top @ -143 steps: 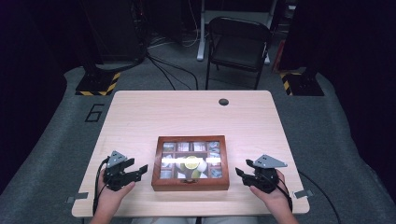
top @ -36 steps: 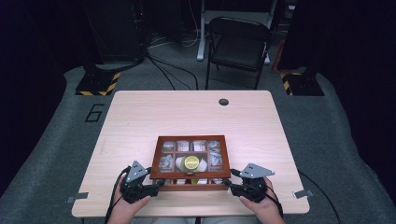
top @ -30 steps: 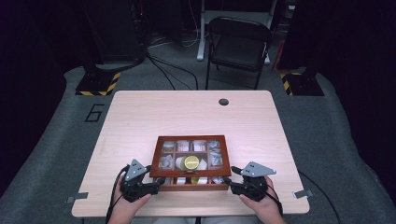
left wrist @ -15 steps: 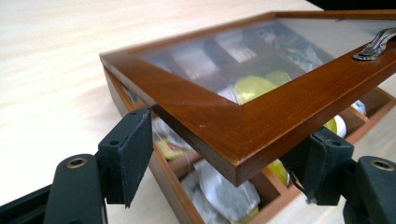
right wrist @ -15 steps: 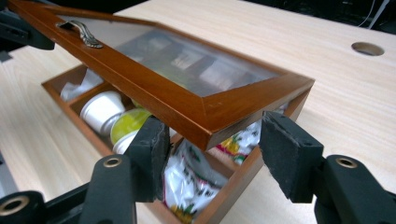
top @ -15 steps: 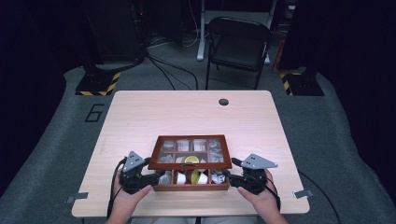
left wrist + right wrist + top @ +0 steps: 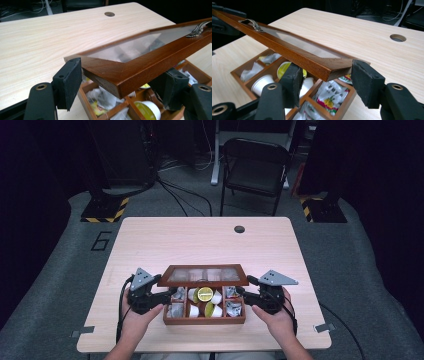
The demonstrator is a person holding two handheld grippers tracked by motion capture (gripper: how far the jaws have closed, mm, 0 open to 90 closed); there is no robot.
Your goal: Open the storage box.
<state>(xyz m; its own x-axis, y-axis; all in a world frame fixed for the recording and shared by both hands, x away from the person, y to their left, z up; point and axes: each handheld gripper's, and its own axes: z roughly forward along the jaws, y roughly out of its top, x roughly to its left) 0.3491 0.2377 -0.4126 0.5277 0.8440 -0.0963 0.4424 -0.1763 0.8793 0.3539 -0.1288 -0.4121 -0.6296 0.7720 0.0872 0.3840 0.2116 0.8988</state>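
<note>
A brown wooden box [image 7: 204, 320] sits near the table's front edge, its compartments holding tea bags and small pods, one with a yellow-green top [image 7: 204, 294]. Its glass-paned lid [image 7: 202, 282] is tilted up at the front, hinged at the back, with a metal handle [image 7: 197, 30] on its front rail. My left gripper [image 7: 165, 295] has the lid's front left corner [image 7: 105, 72] between its pads. My right gripper [image 7: 243, 292] holds the front right corner [image 7: 329, 68]; its jaws have just been opening slightly, with the corner still between the pads [image 7: 367, 82].
The pale wooden table [image 7: 200, 245] has a round cable hole [image 7: 239, 229] at the back. Behind the table stands a dark folding chair [image 7: 255, 170]. Cables and hazard-striped stand bases [image 7: 106, 210] lie on the grey floor.
Both grippers came in from the box's sides to the lid's front corners. Over the last second they rose, and the lid swung up from shut, uncovering the compartments.
</note>
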